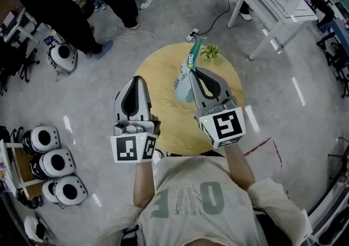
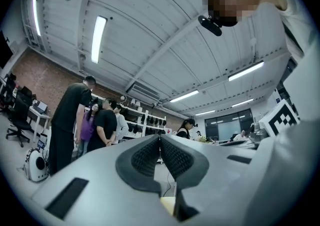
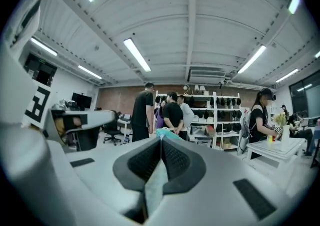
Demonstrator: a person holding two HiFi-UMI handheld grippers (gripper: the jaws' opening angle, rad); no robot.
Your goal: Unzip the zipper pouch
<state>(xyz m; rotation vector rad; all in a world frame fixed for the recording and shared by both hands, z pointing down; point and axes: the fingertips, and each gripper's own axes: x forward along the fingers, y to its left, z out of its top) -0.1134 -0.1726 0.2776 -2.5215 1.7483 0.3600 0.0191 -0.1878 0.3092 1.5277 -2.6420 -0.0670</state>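
While the soft, light zipper pouch (image 1: 182, 87) dangles near the table's (image 1: 158, 65) far edge from the right gripper (image 1: 196, 71), clamped on its fabric, the closed, empty left gripper (image 1: 136, 79) should likely pinch beside its zip.

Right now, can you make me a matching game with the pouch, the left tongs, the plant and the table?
1 pouch
2 left tongs
3 plant
4 table

A round, wooden
B pinched in the right tongs
C shut, holding nothing
D green, by the table's far edge

Pairs: 1-B, 2-C, 3-D, 4-A
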